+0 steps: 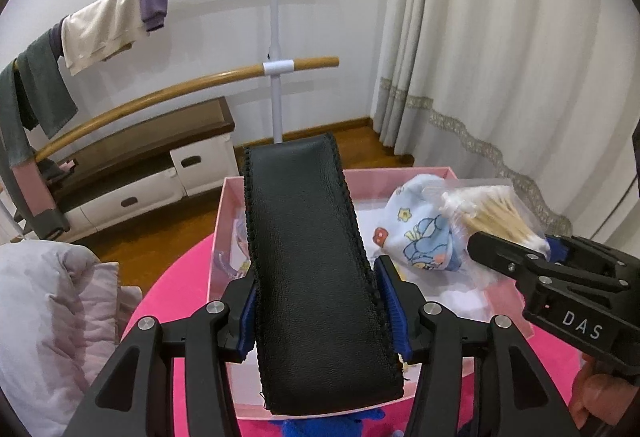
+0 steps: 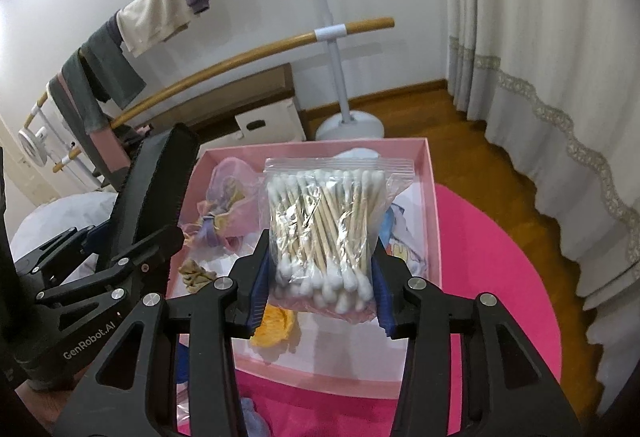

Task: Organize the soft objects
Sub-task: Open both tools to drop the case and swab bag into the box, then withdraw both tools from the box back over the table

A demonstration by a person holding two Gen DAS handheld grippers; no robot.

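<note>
My left gripper [image 1: 318, 311] is shut on a black leather pad [image 1: 308, 257] with stitched edges, held above the pink box [image 1: 400, 175]. The pad also shows in the right wrist view [image 2: 154, 189]. My right gripper [image 2: 320, 277] is shut on a clear zip bag of cotton swabs [image 2: 324, 225], held over the same box [image 2: 434, 205]. The bag also shows in the left wrist view [image 1: 488, 213]. In the box lie a blue cartoon-print cloth [image 1: 424, 233], a pink organza pouch [image 2: 228, 197], a brown scrunchie [image 2: 194, 273] and an orange piece [image 2: 274, 329].
The box sits on a round pink table [image 2: 500, 277]. A blue plush item [image 1: 328, 425] lies at the box's near edge. A rack with hung clothes [image 1: 100, 21], a low cabinet [image 1: 132, 165], curtains [image 1: 500, 57] and grey bedding [image 1: 52, 309] surround the table.
</note>
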